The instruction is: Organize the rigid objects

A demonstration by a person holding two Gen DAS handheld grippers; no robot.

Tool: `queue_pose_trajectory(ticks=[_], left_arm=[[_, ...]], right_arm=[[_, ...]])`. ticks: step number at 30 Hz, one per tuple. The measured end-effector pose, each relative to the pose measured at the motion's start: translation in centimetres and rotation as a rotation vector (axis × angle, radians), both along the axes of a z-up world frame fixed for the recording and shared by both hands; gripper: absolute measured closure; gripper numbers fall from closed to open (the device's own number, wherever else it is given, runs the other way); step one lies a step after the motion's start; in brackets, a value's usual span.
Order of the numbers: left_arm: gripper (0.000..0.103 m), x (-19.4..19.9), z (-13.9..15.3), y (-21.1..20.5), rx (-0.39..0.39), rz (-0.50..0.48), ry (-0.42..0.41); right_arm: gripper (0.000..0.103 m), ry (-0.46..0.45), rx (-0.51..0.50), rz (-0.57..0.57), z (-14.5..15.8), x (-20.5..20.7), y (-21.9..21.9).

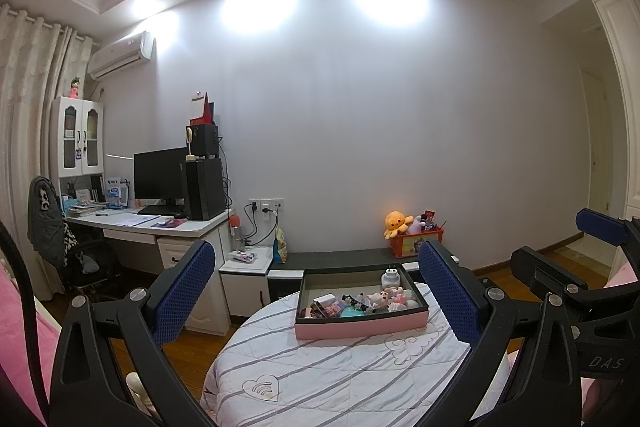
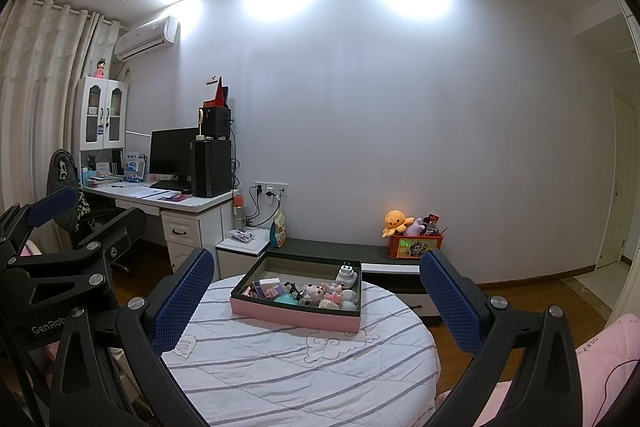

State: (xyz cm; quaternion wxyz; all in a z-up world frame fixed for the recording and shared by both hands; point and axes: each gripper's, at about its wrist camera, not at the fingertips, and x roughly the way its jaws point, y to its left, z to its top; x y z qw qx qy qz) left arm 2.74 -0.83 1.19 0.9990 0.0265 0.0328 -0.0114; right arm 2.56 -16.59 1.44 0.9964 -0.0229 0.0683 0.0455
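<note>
Left gripper point(image 1: 316, 301) and right gripper point(image 2: 318, 301), jaws spread wide, nothing between them, held back over the round quilted table point(image 1: 320, 379). Ahead between the jaws sits the pink tray point(image 1: 362, 327), trinkets already gathered inside, probably for sorting. Right view shows the white plug adapter point(image 2: 347, 277) more clearly, in the tray's far corner.

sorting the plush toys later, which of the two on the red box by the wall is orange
The orange octopus plush, at the left end of the red box. The other plush, just right of it, is pale purple.

tray point(image 1: 360, 327) on table point(image 1: 340, 379), toys point(image 1: 384, 299) in tray
</note>
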Motion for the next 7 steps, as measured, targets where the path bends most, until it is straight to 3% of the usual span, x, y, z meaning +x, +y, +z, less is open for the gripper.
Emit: queue_pose_trajectory(ticks=[7], left_arm=[[0.0,0.02,0.0,0.02,-0.001,-0.002,0.001]], right_arm=[[0.0,-0.001,0.0,0.001,-0.03,-0.08,0.01]])
